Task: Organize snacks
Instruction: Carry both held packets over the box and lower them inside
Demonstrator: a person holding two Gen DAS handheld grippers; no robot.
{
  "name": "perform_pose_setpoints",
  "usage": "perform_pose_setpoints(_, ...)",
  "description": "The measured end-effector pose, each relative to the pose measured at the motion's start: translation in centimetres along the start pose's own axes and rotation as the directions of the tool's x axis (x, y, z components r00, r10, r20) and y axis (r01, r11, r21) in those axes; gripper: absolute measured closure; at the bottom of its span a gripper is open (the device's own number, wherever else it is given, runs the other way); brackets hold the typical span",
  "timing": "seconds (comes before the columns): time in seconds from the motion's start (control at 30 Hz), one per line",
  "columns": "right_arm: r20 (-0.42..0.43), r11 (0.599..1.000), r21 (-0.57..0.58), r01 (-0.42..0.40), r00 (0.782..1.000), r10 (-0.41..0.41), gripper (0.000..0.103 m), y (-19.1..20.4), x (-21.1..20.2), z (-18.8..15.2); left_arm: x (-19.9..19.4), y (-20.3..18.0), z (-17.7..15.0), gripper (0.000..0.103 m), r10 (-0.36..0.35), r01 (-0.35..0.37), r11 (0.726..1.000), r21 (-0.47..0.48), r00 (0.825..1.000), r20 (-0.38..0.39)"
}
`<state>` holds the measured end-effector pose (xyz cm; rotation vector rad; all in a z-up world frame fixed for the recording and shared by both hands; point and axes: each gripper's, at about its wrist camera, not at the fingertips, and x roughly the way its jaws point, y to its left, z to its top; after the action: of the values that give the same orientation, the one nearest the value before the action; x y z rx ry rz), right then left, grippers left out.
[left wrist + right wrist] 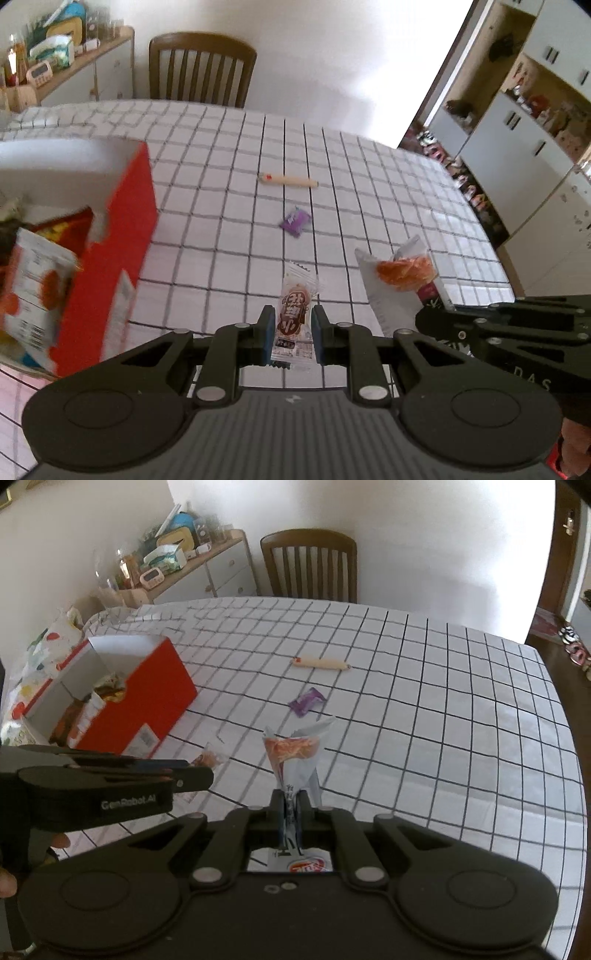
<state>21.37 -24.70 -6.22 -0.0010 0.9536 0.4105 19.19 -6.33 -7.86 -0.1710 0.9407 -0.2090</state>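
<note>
The left gripper [293, 325] is holding a small brown snack packet [294, 317] between its blue pads, lifted above the checked surface [388, 192]. The fingers are closed narrowly on the middle of the packet, probably so that it hangs straight and can be dropped into the red box [122, 236] at the left of the frame. This box is open at the top and already contains several snack bags, so it seems to be the collecting place.

The right gripper [292, 801] is pinching a white and orange snack bag [295, 757] at its lower end; the bag is standing up out of the closed fingers. In the right wrist view the box [147, 701] is lying at the middle left.

A purple candy [294, 220] and a pale stick-shaped snack [290, 180] are still lying near the middle of the surface, well apart from the box.

Writing: the brown packet is showing large white Chinese characters that I cannot read with certainty. The left gripper's body is carrying "GenRobot.AI" in the right wrist view, and the right one is showing the letters "DAS". A red logo under the right fingers is too blurred.
</note>
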Motion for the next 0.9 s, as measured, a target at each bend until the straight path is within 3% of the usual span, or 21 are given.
perform_pose_setpoints(0.43,0.08,0.999,0.03,0.021,0.997,-0.023,0.099,9.1,-2.0,2.2,-6.3,7.0,2.5,0.083,-0.028,0.026,0.999,0.032,0.997,0.065)
perform_pose_setpoints(0.9,0.126,1.0,-0.016,0.006,0.992,-0.004,0.098,18.6,0.0,6.4,-10.7,17.0,5.8,0.083,0.032,-0.031,0.999,-0.007,0.988,0.15)
